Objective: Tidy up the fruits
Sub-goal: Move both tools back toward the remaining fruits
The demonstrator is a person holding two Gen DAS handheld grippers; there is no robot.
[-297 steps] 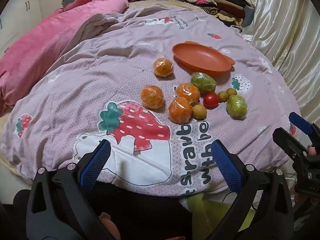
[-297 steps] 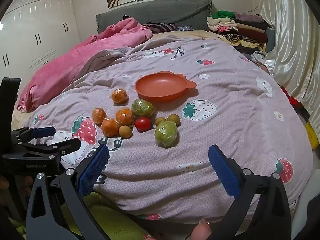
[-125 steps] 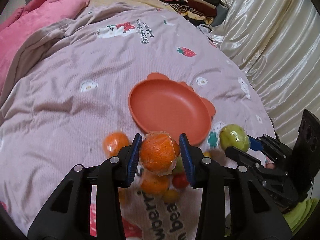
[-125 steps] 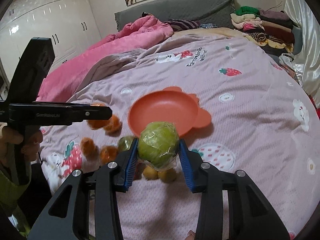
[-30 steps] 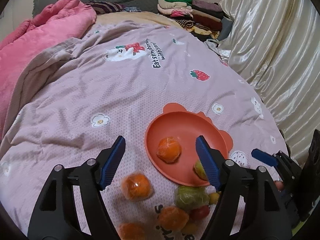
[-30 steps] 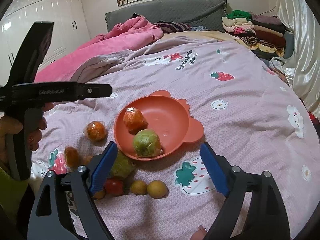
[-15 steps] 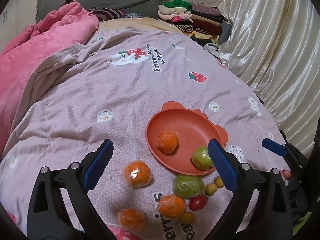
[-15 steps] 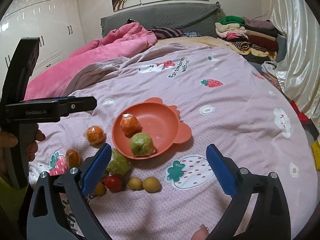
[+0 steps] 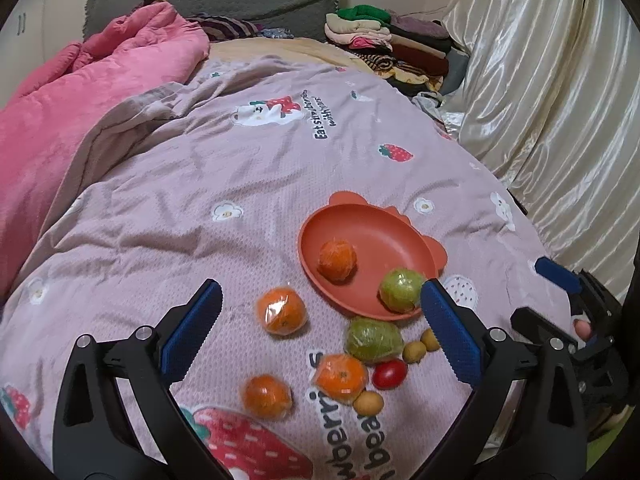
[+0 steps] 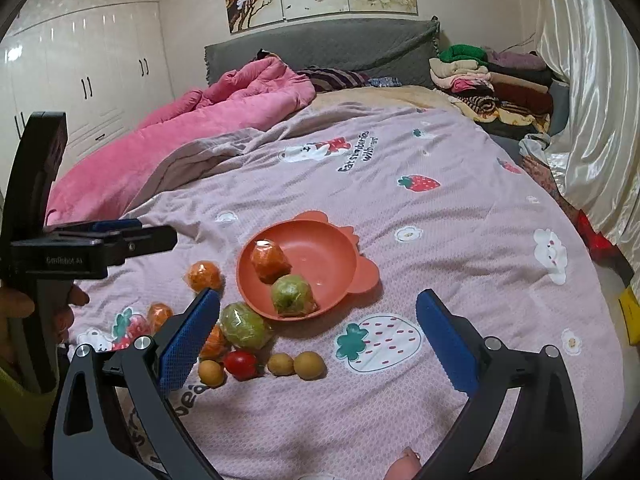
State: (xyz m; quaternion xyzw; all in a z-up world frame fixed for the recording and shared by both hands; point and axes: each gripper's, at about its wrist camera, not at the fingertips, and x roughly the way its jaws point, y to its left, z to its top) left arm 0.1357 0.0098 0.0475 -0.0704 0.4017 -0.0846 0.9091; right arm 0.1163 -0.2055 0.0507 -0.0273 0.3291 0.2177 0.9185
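An orange plate (image 9: 372, 232) (image 10: 324, 252) lies on the strawberry-print bedspread. In it rest a wrapped orange (image 9: 337, 261) (image 10: 269, 261) and a wrapped green fruit (image 9: 401, 289) (image 10: 292, 295). Near its front rim lie three more oranges (image 9: 282, 311), another green fruit (image 9: 374, 339) (image 10: 244, 326), a tomato (image 9: 389, 373) (image 10: 240, 364) and small yellow fruits (image 10: 308, 365). My left gripper (image 9: 318, 285) hovers short of the plate, its jaws opening with nothing between them. My right gripper (image 10: 318, 294) likewise hangs before the plate, jaws opening and empty.
A pink duvet (image 9: 80, 92) is heaped at the left. Folded clothes (image 9: 384, 36) are stacked at the far right by the grey headboard (image 10: 320, 48). A shiny curtain (image 9: 560, 100) hangs along the right side. White wardrobes (image 10: 80, 60) stand at the left.
Both grippers have drawn back from the plate, the right one also rising, and their jaws have spread wider. The orange and green fruit stay in the plate.
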